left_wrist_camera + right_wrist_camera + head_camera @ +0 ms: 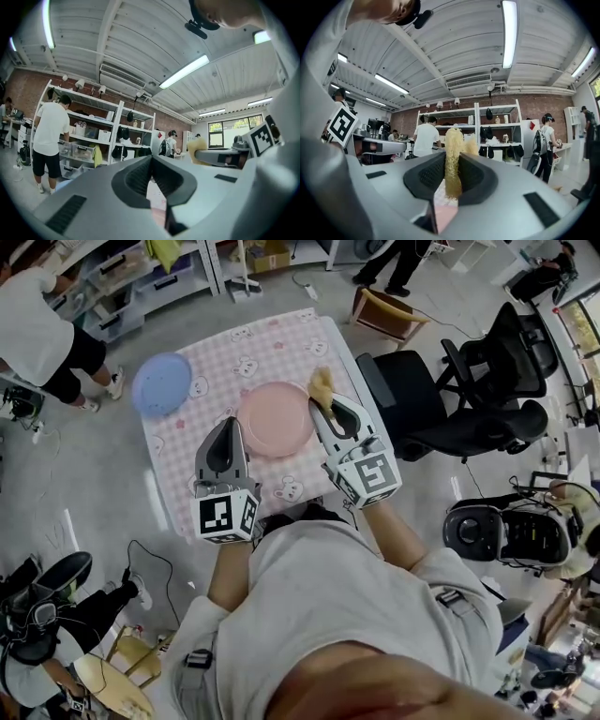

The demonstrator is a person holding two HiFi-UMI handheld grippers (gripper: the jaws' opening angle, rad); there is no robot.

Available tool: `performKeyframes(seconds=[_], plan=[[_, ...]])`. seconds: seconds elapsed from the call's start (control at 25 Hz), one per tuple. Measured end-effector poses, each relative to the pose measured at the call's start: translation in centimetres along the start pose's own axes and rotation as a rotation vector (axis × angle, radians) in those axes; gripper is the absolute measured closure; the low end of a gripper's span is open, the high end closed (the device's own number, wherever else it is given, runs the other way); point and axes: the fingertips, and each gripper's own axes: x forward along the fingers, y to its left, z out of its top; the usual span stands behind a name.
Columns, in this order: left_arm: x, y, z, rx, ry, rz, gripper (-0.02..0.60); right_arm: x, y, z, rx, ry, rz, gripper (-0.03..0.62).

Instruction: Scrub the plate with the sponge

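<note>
A pink plate lies in the middle of the small table with a pink checked cloth. My right gripper sits over the plate's right rim, shut on a yellow fibrous sponge. In the right gripper view the sponge stands upright between the pads of the right gripper, with a bit of pink plate below. My left gripper hovers by the plate's left edge. Seen in its own view, the left gripper has its jaws together with nothing held.
A blue plate lies at the table's far left corner. A black office chair and a wooden chair stand right of the table. A person stands at the far left by shelves.
</note>
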Motion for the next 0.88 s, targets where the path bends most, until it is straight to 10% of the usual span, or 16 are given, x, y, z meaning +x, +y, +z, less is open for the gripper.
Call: performKeyframes(seconds=[0.88], plan=[[-0.4, -1.2, -0.6, 0.013, 0.025, 0.041, 0.569, -0.9, 0.0, -0.3, -0.032, 0.029, 0.029, 0.528]])
